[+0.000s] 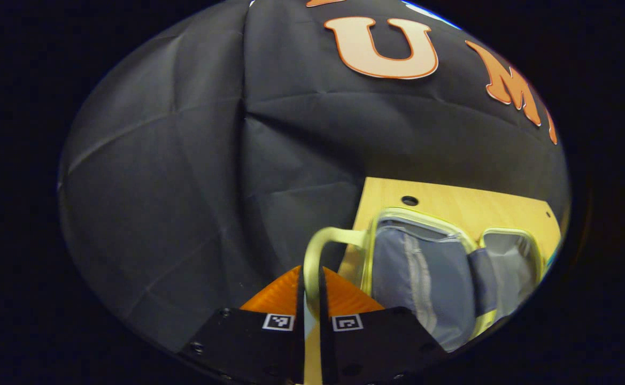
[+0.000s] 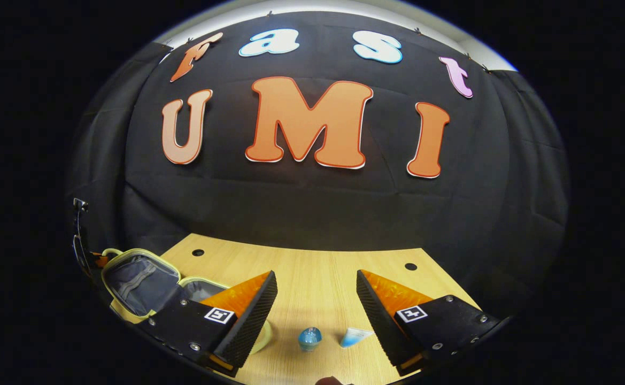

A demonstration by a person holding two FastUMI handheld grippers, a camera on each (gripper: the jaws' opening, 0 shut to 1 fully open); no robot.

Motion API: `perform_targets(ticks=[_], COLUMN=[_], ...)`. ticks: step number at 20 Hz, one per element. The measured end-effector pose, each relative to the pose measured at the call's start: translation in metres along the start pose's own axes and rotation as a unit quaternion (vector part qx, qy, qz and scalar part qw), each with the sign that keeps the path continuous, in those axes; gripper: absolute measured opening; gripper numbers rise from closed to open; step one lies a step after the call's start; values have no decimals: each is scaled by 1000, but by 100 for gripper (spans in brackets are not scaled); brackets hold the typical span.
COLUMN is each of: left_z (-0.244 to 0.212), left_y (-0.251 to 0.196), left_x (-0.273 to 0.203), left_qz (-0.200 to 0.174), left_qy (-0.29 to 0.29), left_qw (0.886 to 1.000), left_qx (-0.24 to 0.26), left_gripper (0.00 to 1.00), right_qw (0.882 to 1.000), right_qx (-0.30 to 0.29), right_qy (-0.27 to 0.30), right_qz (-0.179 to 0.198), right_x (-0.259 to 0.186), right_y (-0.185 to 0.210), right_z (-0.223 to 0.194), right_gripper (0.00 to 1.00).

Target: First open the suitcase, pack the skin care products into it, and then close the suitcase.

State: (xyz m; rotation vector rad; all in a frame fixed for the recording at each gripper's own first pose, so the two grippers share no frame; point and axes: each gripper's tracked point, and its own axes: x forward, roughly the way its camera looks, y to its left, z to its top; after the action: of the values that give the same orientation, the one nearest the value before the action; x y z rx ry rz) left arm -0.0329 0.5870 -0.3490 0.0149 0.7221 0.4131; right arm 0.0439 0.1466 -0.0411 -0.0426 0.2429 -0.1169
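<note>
Wall: black creased cloth [image 2: 312,208], fills upper part of both views; pale strip of room wall above it at top of right gripper view.
Table: light wood top [image 2: 312,278] w/ small round holes near back edge; lower centre in right gripper view, lower right in left gripper view [image 1: 451,206].
Suitcase: small, pale yellow-green shell, lying open on table. Grey fabric lining w/ zip pocket shows inside. Lower right of left gripper view [image 1: 424,267], both halves visible side by side; lower left of right gripper view [image 2: 141,283], partly behind the finger.
Handle: pale yellow loop [image 1: 317,256] on suitcase edge, lower centre of left gripper view, runs down between the fingers.
Left gripper [image 1: 312,326]: fingers close together, both pressing on the handle.
Right gripper [image 2: 315,305]: jaws wide apart, nothing between them, above table.
Skin care products: small blue round-topped bottle [image 2: 310,338] and pale blue/white tube [image 2: 355,337], bottom centre of right gripper view, on table, near each other, apart from suitcase. Pale round item [image 2: 264,334] just beside right gripper's left-in-frame finger, mostly hidden, can't tell what.
</note>
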Motion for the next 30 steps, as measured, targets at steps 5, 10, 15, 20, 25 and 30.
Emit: perform_targets(ticks=[5,10,15,20,25,30], left_z=[32,79,103,113,98,75], left_y=[4,-50,-127,-226,-324,-411], left_x=[-17,-64,-114,-161,-207,-232], left_qz=[23,-25,-71,-134,-195,-229], left_qy=[-62,-119,-158,-183,-185,-180], left_qw=[998,992,983,972,961,954], left_qx=[10,22,52,62,72,72], left_gripper=[24,64,94,98,98,98], right_qw=[1000,1000,1000,998,996,993], right_qx=[3,-4,-2,1,4,0], right_qy=[13,16,14,23,49,79], right_qz=[-3,7,27,54,69,82], right_x=[-5,-5,-6,-7,-3,-2], right_y=[-1,-14,-34,-54,-81,-105], right_z=[-8,-17,-26,-47,-78,-106], right_gripper=[95,95,95,95,95,95])
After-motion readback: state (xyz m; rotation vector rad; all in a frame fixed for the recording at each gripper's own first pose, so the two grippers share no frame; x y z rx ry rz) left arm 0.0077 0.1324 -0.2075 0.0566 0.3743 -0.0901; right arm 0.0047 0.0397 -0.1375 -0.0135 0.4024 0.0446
